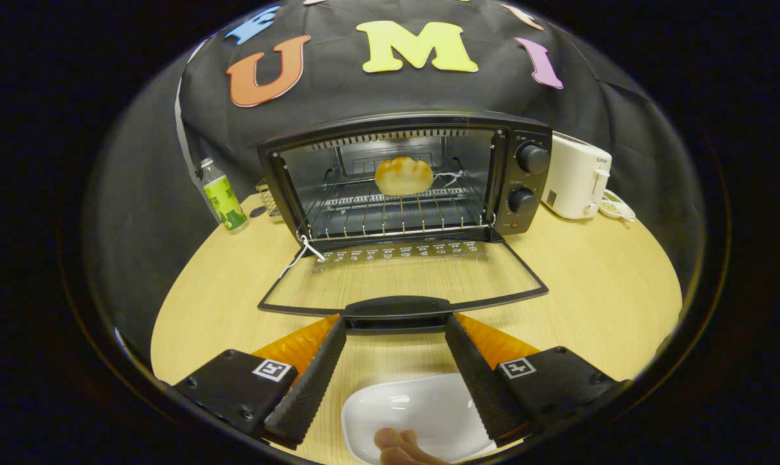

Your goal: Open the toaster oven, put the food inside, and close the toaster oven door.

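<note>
A black toaster oven (522, 174) stands on the round wooden table with its glass door (402, 281) folded down flat toward me. A golden bun (403, 175) rests on the wire rack (390, 216) inside the oven. My gripper (395, 321) is open, its fingertips just under the door's black handle (396, 307), one at each end of it. Nothing is between the fingers. Below them lies a white plate (415, 413) with a sausage-like piece of food (399, 445) at its near edge.
A green-labelled bottle (221, 197) stands left of the oven. A white toaster (577, 175) and a small dish (617, 206) sit to its right. A white string (302, 253) hangs at the door's left hinge. Bare wooden table (609, 290) lies on both sides of the door.
</note>
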